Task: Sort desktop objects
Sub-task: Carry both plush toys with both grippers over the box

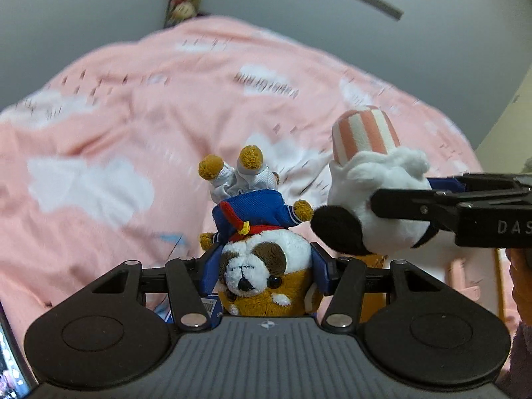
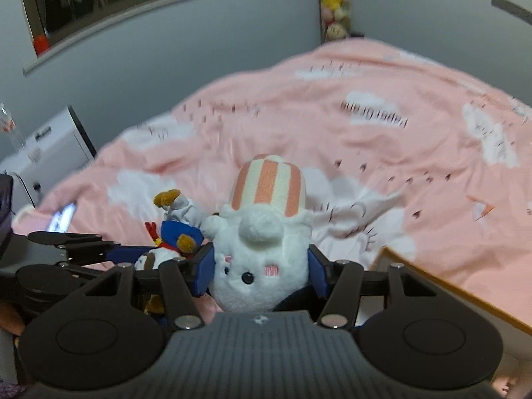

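A brown-and-white plush dog in a blue sailor jacket hangs upside down, its head clamped between the blue pads of my left gripper. To its right, my right gripper comes in from the side, shut on a white plush with a pink-and-cream striped end. In the right wrist view that white plush is also upside down, squeezed between the pads of my right gripper. The dog and my left gripper show at the left. Both toys are held above the bed.
A pink bedcover with white clouds fills the space below and ahead. A wood-edged board juts in at the lower right. A phone lies on the bed's left side, near a white appliance. Grey walls stand behind.
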The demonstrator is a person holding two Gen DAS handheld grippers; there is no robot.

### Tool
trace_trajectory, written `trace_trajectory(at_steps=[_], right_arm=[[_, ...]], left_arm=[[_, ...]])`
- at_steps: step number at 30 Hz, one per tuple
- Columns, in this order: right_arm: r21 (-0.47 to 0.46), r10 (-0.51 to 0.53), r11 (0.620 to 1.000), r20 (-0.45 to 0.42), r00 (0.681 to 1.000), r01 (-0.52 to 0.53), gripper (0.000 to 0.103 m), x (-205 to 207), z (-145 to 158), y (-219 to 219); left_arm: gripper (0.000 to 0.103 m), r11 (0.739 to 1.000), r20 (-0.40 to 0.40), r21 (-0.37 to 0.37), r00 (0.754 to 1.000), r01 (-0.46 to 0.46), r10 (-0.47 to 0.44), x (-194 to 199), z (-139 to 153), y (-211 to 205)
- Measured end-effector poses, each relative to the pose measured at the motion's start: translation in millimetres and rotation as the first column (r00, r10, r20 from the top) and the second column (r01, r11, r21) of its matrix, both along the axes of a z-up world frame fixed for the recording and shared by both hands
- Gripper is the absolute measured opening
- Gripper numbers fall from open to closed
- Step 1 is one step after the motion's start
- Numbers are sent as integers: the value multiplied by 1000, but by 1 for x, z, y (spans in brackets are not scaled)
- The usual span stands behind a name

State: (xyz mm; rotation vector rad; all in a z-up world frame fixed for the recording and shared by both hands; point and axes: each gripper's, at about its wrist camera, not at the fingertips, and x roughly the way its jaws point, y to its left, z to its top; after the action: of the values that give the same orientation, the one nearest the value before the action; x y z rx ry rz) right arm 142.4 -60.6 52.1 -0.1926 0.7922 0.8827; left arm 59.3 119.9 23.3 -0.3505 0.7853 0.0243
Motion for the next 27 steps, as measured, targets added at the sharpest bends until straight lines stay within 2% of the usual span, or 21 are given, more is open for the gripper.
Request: trace_trajectory(at_steps=[5,8,12,16,18,20,23,27], right_arm=[[79,-56,996,51,997,52,59,-12,33,-45],[104,-112,989,90,990,103,59,-17,48,-73],[127,-210,973,129,969,194,59,-21,60,-115],[112,-302,951,143,943,288,59,-20,56,-153],[94,-327,944,122,937,317,59,-16,47,-167],[65,-349,937,89,933,344,59,-10,33,-179],[8,-371,929,14,929,371,59,4,6,-191],[-33,-384,923,-122,915,383,59,28,-33,-203]], left_arm=[[63,996,108,19,990,85,-86,-5,37,-20],[63,988,165,24,974,151,-152,-3,56,-35],[63,967,223,36,941,251,-253,8,74,-63],[63,928,252,40,895,370,-368,25,79,-100],[63,903,243,22,874,429,-421,39,73,-118],[63,882,211,-11,863,471,-459,54,62,-134],[63,852,127,-54,850,520,-511,81,34,-156],[63,840,35,-59,842,540,-539,106,-1,-172]])
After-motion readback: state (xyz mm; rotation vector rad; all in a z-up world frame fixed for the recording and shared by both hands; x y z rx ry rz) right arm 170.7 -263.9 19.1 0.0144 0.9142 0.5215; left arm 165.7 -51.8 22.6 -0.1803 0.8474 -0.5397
